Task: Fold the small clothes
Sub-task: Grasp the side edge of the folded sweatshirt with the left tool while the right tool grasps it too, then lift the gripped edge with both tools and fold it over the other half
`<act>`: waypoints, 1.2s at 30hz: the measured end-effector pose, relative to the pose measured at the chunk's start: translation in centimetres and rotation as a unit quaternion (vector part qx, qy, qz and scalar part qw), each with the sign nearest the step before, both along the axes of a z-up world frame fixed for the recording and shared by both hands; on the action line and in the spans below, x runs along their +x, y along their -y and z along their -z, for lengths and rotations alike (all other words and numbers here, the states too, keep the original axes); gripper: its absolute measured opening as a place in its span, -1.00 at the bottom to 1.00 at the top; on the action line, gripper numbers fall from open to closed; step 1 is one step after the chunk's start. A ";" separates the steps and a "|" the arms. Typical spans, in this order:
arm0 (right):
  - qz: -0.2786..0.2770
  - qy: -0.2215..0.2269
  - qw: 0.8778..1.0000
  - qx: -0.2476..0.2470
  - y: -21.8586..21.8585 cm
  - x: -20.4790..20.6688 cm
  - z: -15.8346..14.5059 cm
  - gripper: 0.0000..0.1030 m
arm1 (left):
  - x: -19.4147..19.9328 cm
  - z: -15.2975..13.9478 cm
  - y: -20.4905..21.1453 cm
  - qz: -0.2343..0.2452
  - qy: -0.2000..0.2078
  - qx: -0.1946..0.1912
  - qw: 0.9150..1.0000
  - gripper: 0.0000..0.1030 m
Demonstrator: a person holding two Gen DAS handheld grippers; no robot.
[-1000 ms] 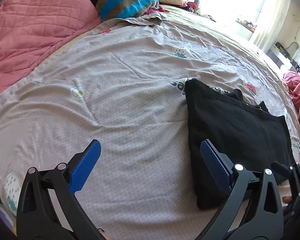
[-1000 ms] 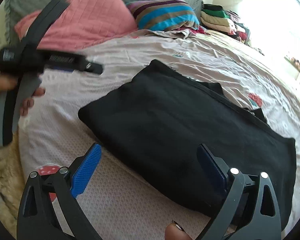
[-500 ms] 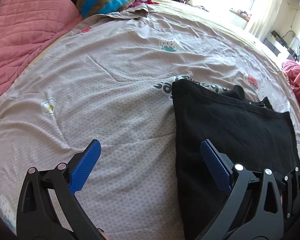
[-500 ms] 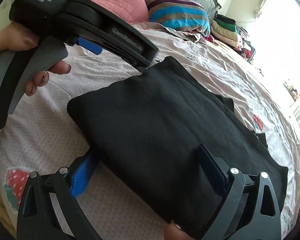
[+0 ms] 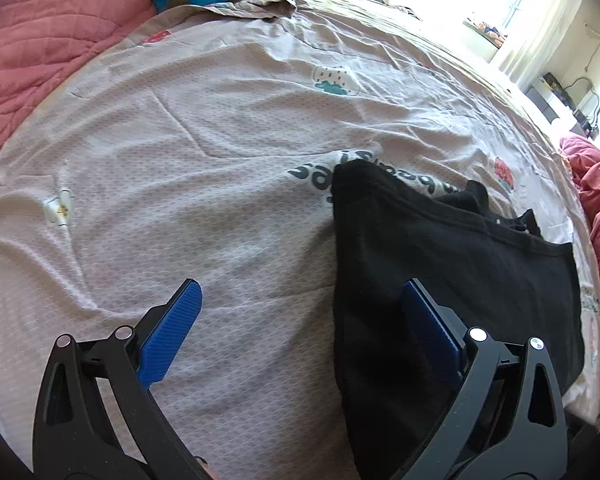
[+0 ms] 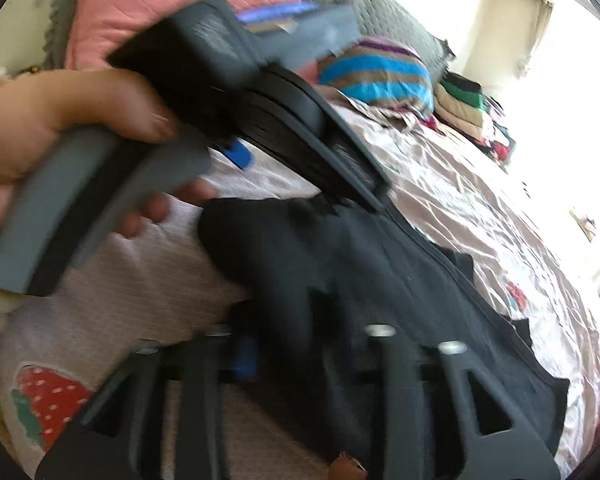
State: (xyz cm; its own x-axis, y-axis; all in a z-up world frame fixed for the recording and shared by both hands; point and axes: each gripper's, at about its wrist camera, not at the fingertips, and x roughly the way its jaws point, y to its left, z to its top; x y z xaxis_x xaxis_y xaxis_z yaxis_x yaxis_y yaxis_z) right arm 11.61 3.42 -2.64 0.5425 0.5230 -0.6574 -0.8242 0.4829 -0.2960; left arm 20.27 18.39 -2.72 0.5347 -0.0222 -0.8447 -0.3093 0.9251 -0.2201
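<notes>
A black garment is seen folded into a flat, roughly rectangular slab, laid on a pale printed sheet with its long fold edge running away from the near side and a far corner resting over dark lettering printed on the sheet. A hemmed band is visible along the far edge, with a loose flap of the same black cloth poking out beyond it. In the right wrist view the near end is seen bunched and lifted slightly off the sheet, blurred, so finer detail cannot be told.
</notes>
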 end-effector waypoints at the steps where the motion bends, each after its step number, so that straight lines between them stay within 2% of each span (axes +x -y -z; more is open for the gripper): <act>1: 0.000 0.004 1.000 0.005 0.1 -0.1 -0.2 -0.73 | 0.1 0.0 0.1 0.001 0.000 -0.006 1.000 0.81; 7: -0.001 0.018 0.999 0.036 1.6 -0.3 -1.4 -0.81 | 1.0 -0.2 0.9 0.009 0.002 -0.020 1.000 0.81; 9: 0.002 0.020 0.999 0.051 2.1 -0.2 -1.9 -0.81 | 1.3 -0.7 1.5 0.015 0.008 -0.019 1.000 0.73; 11: 0.007 0.024 0.998 0.064 2.6 -0.3 -2.4 -0.82 | 1.6 -1.1 1.9 0.024 0.017 -0.049 0.998 0.23; 12: 0.011 0.025 0.997 0.072 3.0 -0.3 -2.7 -0.82 | 1.7 -1.3 2.1 0.027 0.019 -0.059 0.998 0.11; 14: 0.018 0.027 0.996 0.084 3.6 -0.4 -3.0 -0.82 | 1.9 -1.9 2.8 0.036 0.027 -0.068 0.997 -0.39; 16: 0.029 0.029 0.994 0.100 4.4 -0.5 -3.6 -0.83 | 2.0 -2.6 3.6 0.043 0.032 -0.067 0.996 -0.62; 17: 0.037 0.032 0.993 0.111 4.9 -0.4 -3.9 -0.83 | 2.0 -3.3 4.2 0.047 0.037 -0.062 0.996 -0.67; 20: 0.053 0.037 0.989 0.135 6.2 -0.5 -4.6 -0.84 | 2.0 -4.8 5.5 0.057 0.050 -0.053 0.996 -0.72; 29: 0.111 0.029 0.973 0.201 10.9 -0.6 -6.5 -0.85 | 2.2 -9.0 9.9 0.090 0.081 -0.023 0.992 -0.73; 36: 0.160 0.011 0.958 0.239 14.1 -0.5 -7.1 -0.86 | 2.7 -10.6 13.4 0.108 0.087 -0.006 0.990 -0.73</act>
